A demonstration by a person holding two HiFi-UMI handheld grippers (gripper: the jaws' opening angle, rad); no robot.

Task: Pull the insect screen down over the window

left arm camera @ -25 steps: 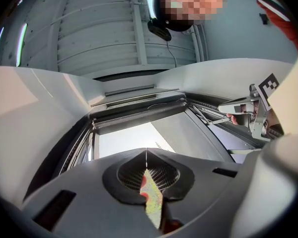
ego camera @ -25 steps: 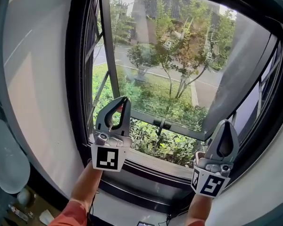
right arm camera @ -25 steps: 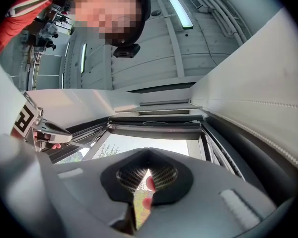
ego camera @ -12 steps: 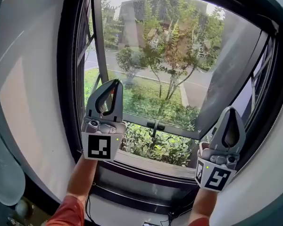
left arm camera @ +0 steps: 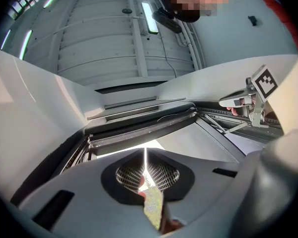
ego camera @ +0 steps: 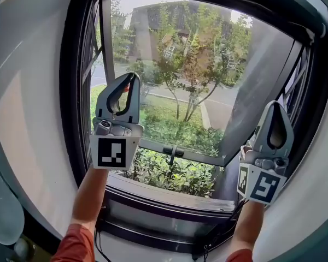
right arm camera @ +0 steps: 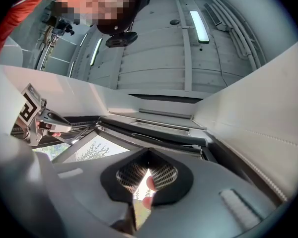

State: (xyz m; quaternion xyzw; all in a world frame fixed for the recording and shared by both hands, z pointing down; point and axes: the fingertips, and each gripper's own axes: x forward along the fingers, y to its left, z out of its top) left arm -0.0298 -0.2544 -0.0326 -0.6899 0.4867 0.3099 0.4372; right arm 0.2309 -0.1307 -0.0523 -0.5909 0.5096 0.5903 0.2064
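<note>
The insect screen shows only as a black bar [ego camera: 235, 1] along the top of the window frame, also in the left gripper view as the black bar [left arm camera: 144, 125] and in the right gripper view as the black bar [right arm camera: 154, 133]. No mesh covers the opening. My left gripper [ego camera: 135, 76] is raised in front of the left part of the window, jaws shut and empty [left arm camera: 146, 155]. My right gripper [ego camera: 277, 103] is held up at the right side of the frame, also shut and empty [right arm camera: 148, 155]. Both sit well below the top bar.
The window sash is pushed open outward, its lower rail with a handle [ego camera: 172, 150] over green shrubs. The black frame [ego camera: 76, 91] stands at the left, a grey panel [ego camera: 257, 91] at the right, and white walls [ego camera: 33, 91] flank the window. The sill [ego camera: 169, 192] lies below.
Both grippers have risen in front of the window, and the head view has tilted upward, bringing more of the top frame into sight. Jaws stayed shut.
</note>
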